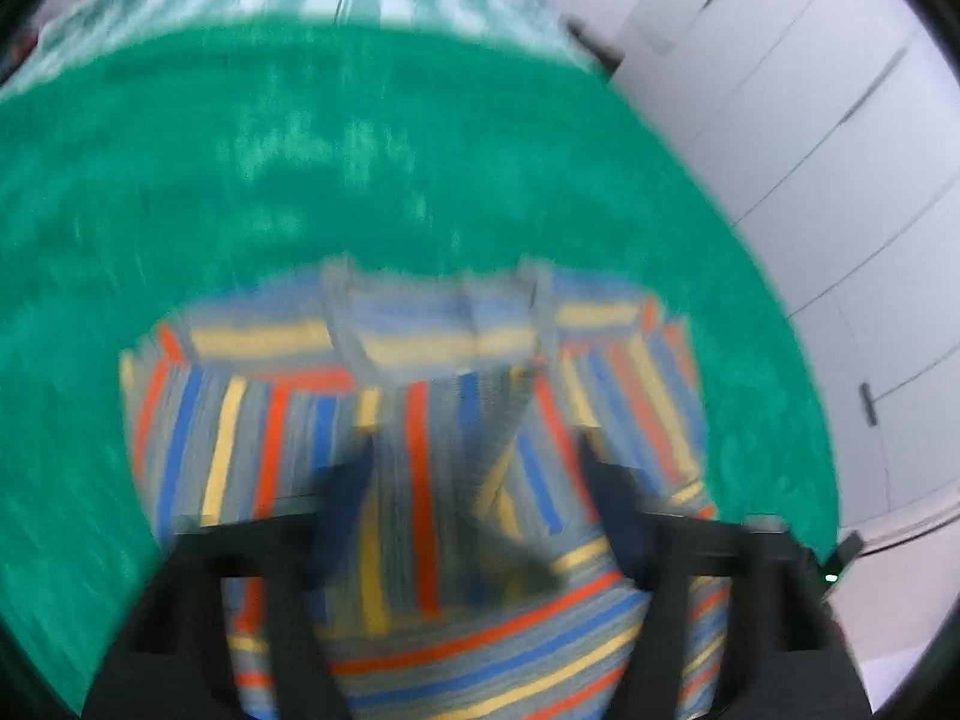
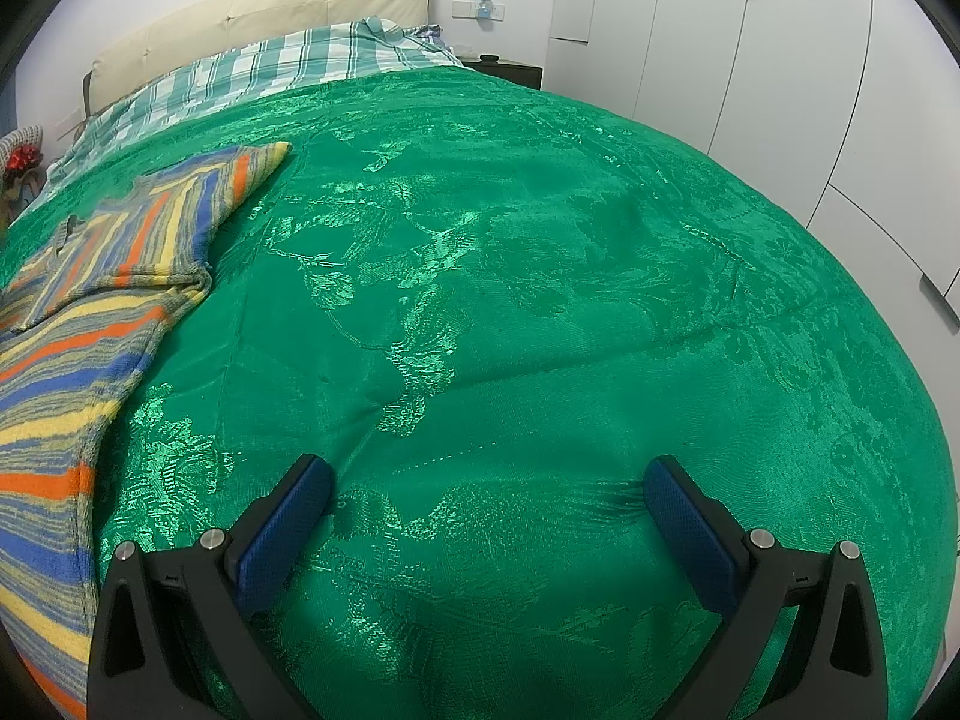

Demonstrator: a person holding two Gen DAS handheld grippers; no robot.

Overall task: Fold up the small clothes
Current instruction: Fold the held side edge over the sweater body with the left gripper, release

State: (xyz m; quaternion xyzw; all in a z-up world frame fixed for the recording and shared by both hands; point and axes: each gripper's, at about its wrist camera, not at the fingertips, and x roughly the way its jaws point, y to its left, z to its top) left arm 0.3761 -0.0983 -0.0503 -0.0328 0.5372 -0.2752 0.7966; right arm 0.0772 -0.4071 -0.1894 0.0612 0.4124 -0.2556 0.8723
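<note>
left wrist view is smeared with motion blur: the sweater (image 1: 420,450), cover (image 1: 300,150) and wardrobe (image 1: 810,120) all lose their edges. right wrist view is sharp and evenly bright, with pale sheen patches on the cover (image 2: 540,300). both bend strongly at the rim, with dark corner vignetting.

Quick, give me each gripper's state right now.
Left gripper: open, fingers apart over the striped sweater, nothing clamped; picture blurred.
Right gripper: open, empty, above the green bedspread.
</note>
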